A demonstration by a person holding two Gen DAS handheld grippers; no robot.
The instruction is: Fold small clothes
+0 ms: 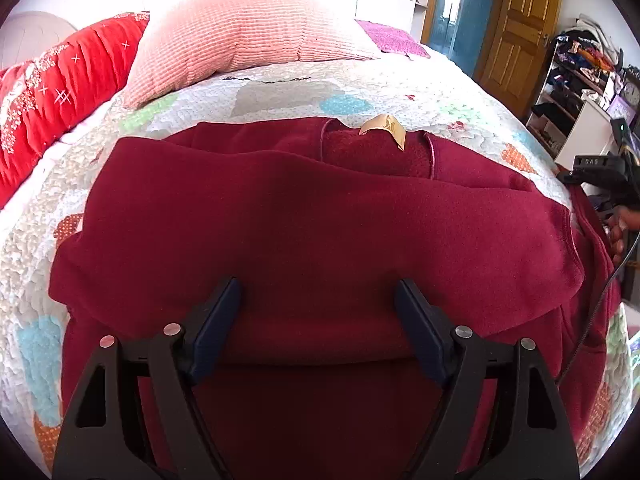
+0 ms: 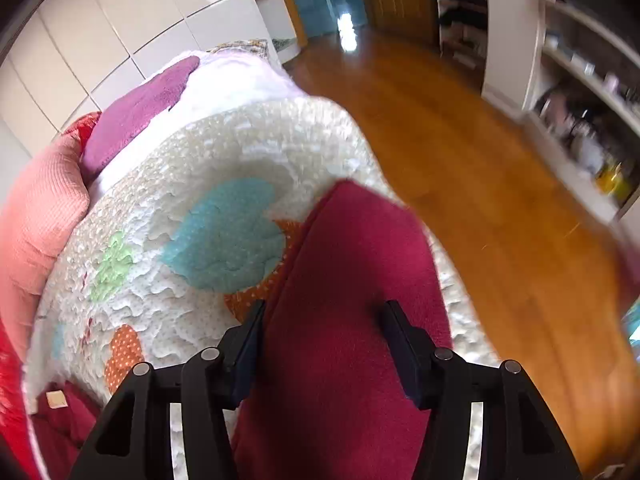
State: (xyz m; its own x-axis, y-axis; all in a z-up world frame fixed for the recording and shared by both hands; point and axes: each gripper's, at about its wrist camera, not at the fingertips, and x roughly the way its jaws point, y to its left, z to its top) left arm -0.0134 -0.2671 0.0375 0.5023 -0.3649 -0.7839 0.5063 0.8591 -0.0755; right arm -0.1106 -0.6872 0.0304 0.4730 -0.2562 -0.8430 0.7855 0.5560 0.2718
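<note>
A dark red sweatshirt (image 1: 304, 220) lies spread on the patchwork quilt (image 1: 280, 92), its neck with a tan label (image 1: 384, 128) toward the pillows. My left gripper (image 1: 318, 300) hovers over the body of the garment. Its jaws stand wide open, with a fold of fabric between them and no pad pressing on it. In the right wrist view one sleeve (image 2: 352, 280) runs out toward the bed's edge. My right gripper (image 2: 324, 332) is over it with jaws apart. Its left finger is at the sleeve's edge and its right finger is above the cloth. That view is motion-blurred.
A pink pillow (image 1: 240, 36), a red blanket (image 1: 60, 80) and a purple cloth (image 1: 392, 38) lie at the head of the bed. The quilt's edge drops to a wooden floor (image 2: 480, 168) on the right. Cluttered shelves (image 1: 576, 72) stand beyond. A person's hand (image 1: 622, 224) shows at the right rim.
</note>
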